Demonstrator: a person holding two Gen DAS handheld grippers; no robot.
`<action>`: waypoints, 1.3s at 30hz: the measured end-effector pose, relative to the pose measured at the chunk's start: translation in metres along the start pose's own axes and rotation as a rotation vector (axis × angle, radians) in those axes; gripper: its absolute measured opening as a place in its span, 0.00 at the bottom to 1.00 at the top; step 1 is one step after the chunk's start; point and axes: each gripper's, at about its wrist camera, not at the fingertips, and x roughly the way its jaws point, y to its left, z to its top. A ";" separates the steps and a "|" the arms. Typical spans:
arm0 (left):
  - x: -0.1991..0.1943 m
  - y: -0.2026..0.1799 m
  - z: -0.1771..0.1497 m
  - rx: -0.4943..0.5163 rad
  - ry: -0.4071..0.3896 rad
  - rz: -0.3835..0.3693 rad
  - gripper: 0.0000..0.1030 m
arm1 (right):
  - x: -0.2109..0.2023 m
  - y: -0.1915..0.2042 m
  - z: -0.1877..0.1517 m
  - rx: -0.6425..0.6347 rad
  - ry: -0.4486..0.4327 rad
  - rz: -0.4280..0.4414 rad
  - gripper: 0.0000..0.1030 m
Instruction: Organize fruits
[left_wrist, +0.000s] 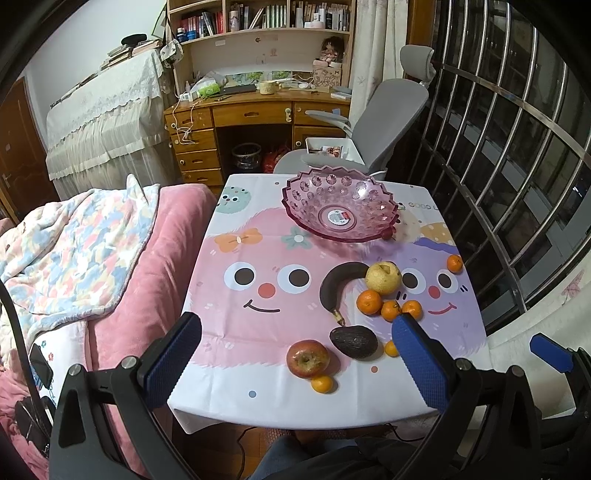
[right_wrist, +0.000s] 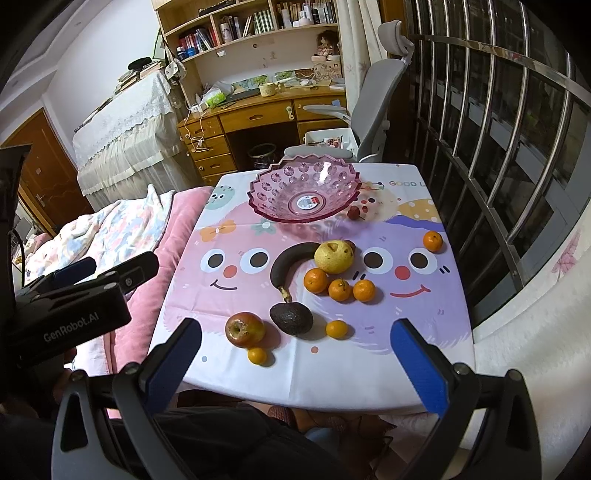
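An empty pink plastic bowl (left_wrist: 340, 205) (right_wrist: 304, 192) stands at the table's far side. Nearer lie a dark banana (left_wrist: 334, 284) (right_wrist: 286, 264), a yellow pear (left_wrist: 383, 277) (right_wrist: 334, 256), several small oranges (left_wrist: 369, 301) (right_wrist: 340, 289), a dark avocado (left_wrist: 354, 341) (right_wrist: 291, 317) and a red apple (left_wrist: 307, 358) (right_wrist: 245, 329). A small red fruit (right_wrist: 353, 212) lies beside the bowl. My left gripper (left_wrist: 297, 328) is open and empty above the near edge. My right gripper (right_wrist: 295, 336) is open and empty, also short of the fruit.
The table has a cartoon-face cloth (left_wrist: 258, 295). A bed with pink and patterned blankets (left_wrist: 92, 258) is at the left. A grey office chair (left_wrist: 384, 122) and wooden desk (left_wrist: 251, 118) stand behind. A barred window (left_wrist: 517, 166) runs along the right.
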 end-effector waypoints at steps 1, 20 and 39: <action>0.002 0.003 0.003 -0.001 0.002 0.000 0.99 | 0.000 0.001 0.000 0.000 0.000 0.000 0.99; 0.006 0.027 0.012 0.007 0.013 -0.039 0.99 | -0.006 0.041 0.000 -0.040 -0.059 -0.039 0.97; 0.088 0.077 -0.017 0.072 0.274 -0.081 0.98 | 0.033 0.082 -0.041 -0.073 -0.074 -0.104 0.90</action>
